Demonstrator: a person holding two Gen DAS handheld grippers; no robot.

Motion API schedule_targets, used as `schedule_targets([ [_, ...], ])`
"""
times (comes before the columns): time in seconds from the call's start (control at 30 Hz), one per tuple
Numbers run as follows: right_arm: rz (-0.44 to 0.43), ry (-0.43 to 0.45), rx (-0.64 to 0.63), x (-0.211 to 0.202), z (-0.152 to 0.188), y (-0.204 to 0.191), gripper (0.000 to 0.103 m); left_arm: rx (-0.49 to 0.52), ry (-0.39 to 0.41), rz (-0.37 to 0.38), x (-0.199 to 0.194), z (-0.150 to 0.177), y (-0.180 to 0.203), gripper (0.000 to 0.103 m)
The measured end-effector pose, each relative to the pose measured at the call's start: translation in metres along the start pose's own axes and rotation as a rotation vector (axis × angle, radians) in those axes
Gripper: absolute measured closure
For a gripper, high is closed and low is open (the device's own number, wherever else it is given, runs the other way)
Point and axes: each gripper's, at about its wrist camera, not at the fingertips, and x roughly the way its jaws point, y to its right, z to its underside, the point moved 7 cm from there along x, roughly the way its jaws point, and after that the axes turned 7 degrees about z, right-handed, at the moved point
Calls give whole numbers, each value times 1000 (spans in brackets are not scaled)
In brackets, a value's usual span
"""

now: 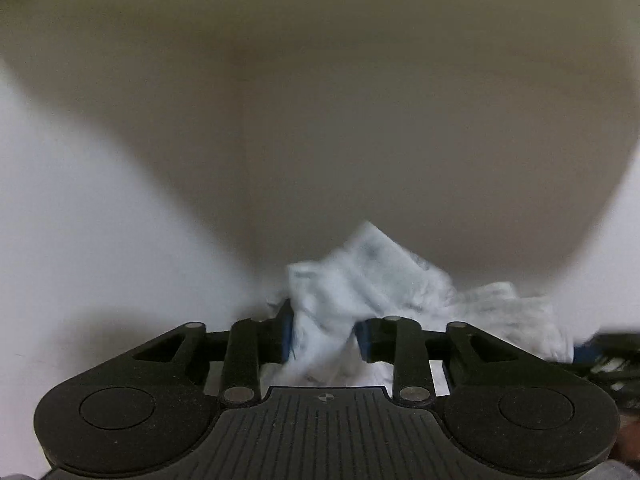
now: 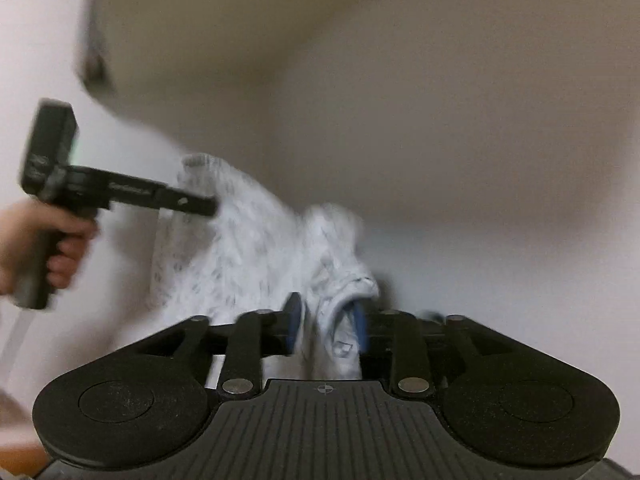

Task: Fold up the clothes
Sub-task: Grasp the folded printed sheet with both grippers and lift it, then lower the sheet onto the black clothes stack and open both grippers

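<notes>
A white garment with a faint grey print point(image 1: 380, 280) lies bunched on a white surface, blurred in both views. In the left wrist view a fold of it runs up between the blue pads of my left gripper point(image 1: 324, 334), whose jaws stand apart around the cloth. In the right wrist view the garment point(image 2: 248, 248) stretches from the left gripper point(image 2: 212, 204), held in a hand point(image 2: 36, 240), across to my right gripper point(image 2: 328, 324). A hem drapes over the right pad point(image 2: 359, 322); the left pad stands clear of the cloth, so the right gripper is open.
The white surface point(image 1: 100, 240) spreads to the left and ahead. A beige wall point(image 1: 320, 120) rises close behind the garment and fills the upper part of both views. Part of the right gripper point(image 1: 612, 348) shows at the right edge of the left wrist view.
</notes>
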Motion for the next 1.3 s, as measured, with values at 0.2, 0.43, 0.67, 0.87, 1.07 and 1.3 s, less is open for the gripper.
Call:
schedule_targets([
  [0.2, -14, 65, -11, 0, 8, 15, 42, -66, 41, -53, 7, 17, -12, 48],
  [0.43, -134, 106, -142, -21, 6, -28, 42, -58, 109, -95, -23, 4, 1, 44],
  [0.67, -132, 66, -244, 13, -1, -29, 42, -8, 2, 89, 11, 30, 36, 71],
  [0.87, -156, -22, -287, 66, 2, -23, 48, 2, -44, 76, 66, 35, 17, 71],
  [1.07, -54, -28, -284, 81, 15, -4, 49, -61, 62, -172, 85, 8, -25, 83],
  [1.3, -162, 12, -257, 70, 10, -20, 65, -30, 95, -170, 80, 13, -17, 74],
])
